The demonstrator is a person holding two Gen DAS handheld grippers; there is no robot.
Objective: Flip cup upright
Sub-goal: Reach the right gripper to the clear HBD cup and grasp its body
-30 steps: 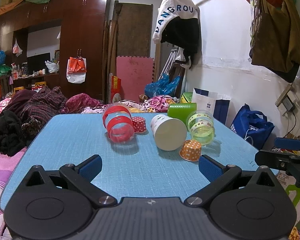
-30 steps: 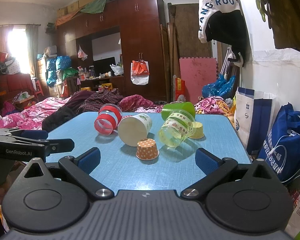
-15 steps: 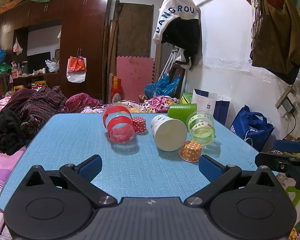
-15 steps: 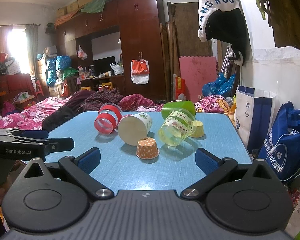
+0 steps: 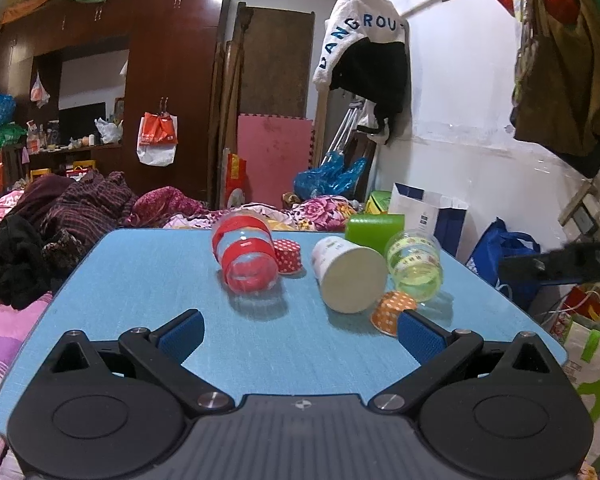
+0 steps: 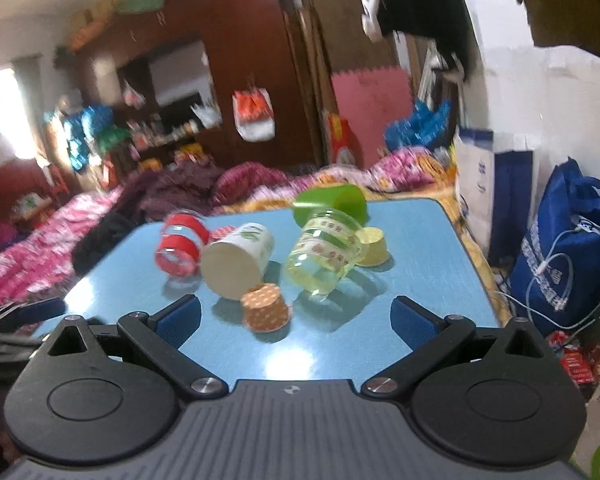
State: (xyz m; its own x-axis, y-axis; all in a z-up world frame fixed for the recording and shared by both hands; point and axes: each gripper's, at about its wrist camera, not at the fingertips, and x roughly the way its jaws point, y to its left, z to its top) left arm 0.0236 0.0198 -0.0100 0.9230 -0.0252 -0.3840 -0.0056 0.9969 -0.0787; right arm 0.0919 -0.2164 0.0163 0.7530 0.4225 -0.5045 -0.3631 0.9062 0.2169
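Several cups lie tipped on a blue table: a clear cup with red bands, a white paper cup, a clear yellow-green cup, a green cup. A small orange dotted cup stands upside down in front; a red dotted one sits behind. My left gripper is open and empty near the front edge. My right gripper is open and empty, just before the orange dotted cup and the yellow-green cup. The right wrist view is blurred.
A small yellow cup sits beside the yellow-green cup. Blue bags stand right of the table. A bed with heaped clothes lies left and behind. The left gripper's finger shows at the right wrist view's left edge.
My right gripper has risen, tilted down and moved forward toward the cups, blurring its view. My left gripper has barely moved. The cups have not moved.
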